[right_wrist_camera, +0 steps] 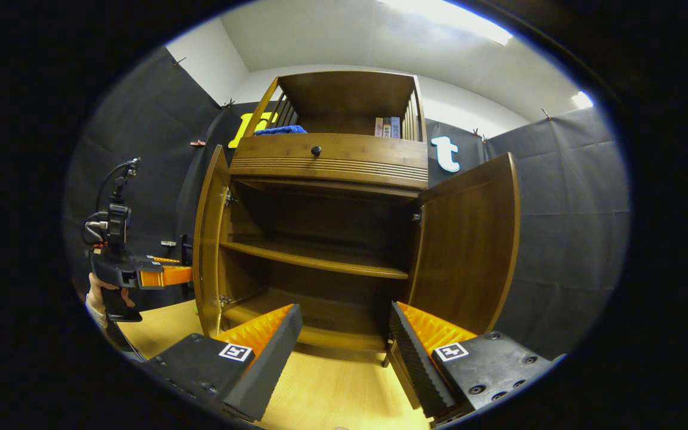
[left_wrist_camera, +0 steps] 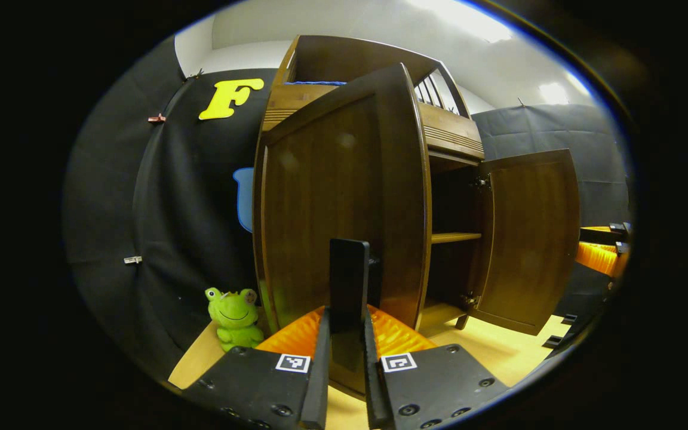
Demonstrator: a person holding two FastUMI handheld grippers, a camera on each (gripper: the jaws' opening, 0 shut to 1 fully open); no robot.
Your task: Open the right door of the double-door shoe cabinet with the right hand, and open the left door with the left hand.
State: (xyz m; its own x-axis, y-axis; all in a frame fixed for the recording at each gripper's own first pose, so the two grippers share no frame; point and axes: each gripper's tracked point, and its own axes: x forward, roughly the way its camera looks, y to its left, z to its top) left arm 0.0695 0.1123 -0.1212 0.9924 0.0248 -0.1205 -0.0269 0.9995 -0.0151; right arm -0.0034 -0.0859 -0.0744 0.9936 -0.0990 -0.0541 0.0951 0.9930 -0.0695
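Clamped on the left door's handle (left_wrist_camera: 349,280): left tool (left_wrist_camera: 344,334), fingers together. Spread apart before the shoe cabinet (right_wrist_camera: 326,239): right tool (right_wrist_camera: 344,358). Swung wide: left door (right_wrist_camera: 208,239), right door (right_wrist_camera: 469,245). Beside the cabinet's left corner: green frog plush (left_wrist_camera: 233,316).

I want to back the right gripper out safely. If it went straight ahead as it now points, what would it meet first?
The right gripper, open, points into the open cabinet between both doors. It would probably meet the bottom shelf's front edge first, though depth is unclear.
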